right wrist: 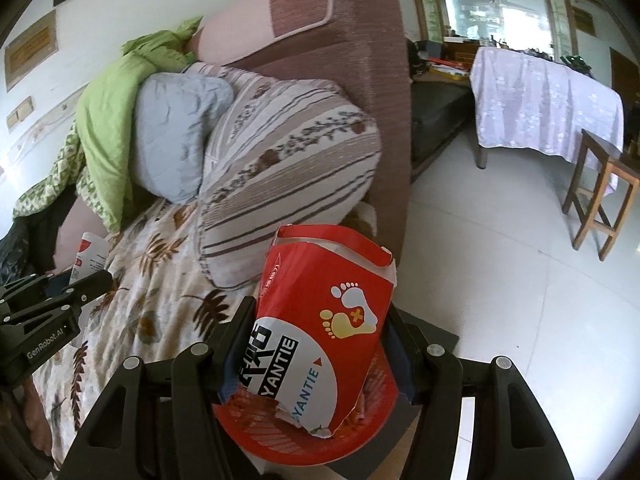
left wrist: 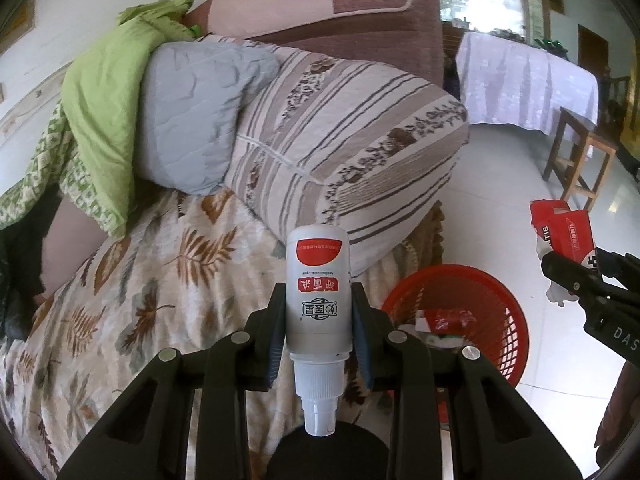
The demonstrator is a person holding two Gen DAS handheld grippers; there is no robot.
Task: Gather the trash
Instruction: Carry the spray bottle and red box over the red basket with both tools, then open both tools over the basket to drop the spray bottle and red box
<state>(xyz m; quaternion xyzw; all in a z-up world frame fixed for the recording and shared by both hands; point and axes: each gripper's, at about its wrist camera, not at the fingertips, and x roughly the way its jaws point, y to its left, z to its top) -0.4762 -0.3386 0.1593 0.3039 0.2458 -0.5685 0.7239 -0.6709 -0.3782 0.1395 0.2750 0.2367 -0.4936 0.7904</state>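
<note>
My left gripper [left wrist: 319,316] is shut on a white spray bottle [left wrist: 319,300] with a red label, nozzle end toward the camera, held over the sofa's leaf-patterned blanket [left wrist: 132,304]. A red plastic basket [left wrist: 472,312] with scraps inside stands on the floor just right of it. My right gripper [right wrist: 316,344] is shut on a torn red and white carton [right wrist: 320,328] printed with footprints, directly above the red basket [right wrist: 280,436]. The right gripper [left wrist: 560,272] with its carton [left wrist: 564,232] shows at the left wrist view's right edge. At the right wrist view's left edge, the left gripper [right wrist: 76,280] holds the bottle [right wrist: 90,256].
A striped cushion [left wrist: 344,148], a grey pillow [left wrist: 192,116] and green cloth [left wrist: 104,100] pile against the pink sofa arm [right wrist: 360,80]. White tiled floor [right wrist: 500,260] spreads to the right, with a wooden stool [right wrist: 604,196] and a cloth-covered table [right wrist: 548,100] beyond.
</note>
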